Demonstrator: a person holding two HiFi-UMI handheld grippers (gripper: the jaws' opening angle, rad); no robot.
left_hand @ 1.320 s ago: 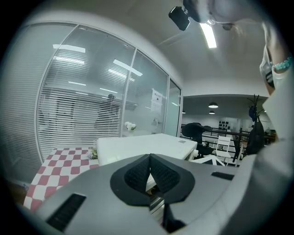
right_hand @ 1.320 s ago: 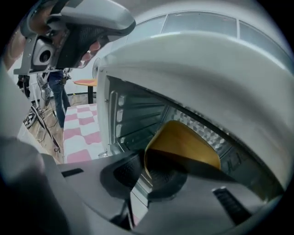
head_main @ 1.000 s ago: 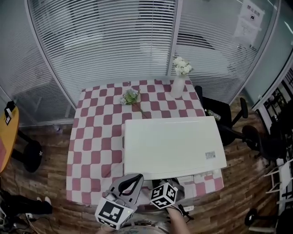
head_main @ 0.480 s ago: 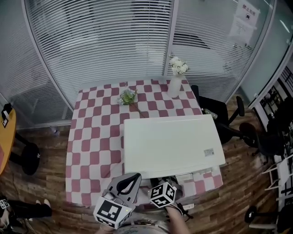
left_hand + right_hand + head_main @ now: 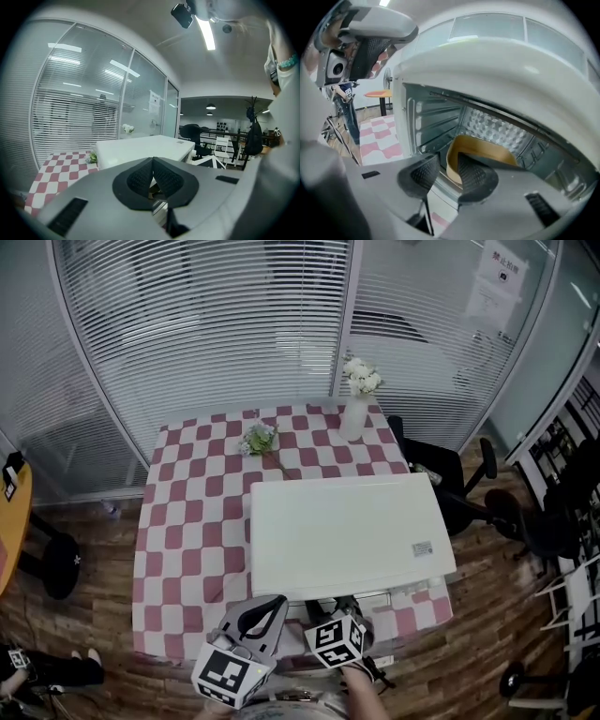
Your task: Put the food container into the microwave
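— Head view first?
— White microwave (image 5: 347, 535) seen from above on the checked tablecloth (image 5: 187, 540). Left gripper (image 5: 279, 602) and right gripper (image 5: 345, 607) at its near front edge. No sight of the cavity from here.
— Left gripper view?
— Clenched, pads meeting at the tips with nothing between. Aimed across the microwave's flat top.
— Right gripper view?
— Tan food container (image 5: 487, 150) inside the open microwave cavity, open side up. Long axis running from the door opening back toward the rear wall, near end pointing at the gripper. Just been opening, now spread wide and released. Near wall of the container between the pads, a clear gap beside the left one, no squeeze.
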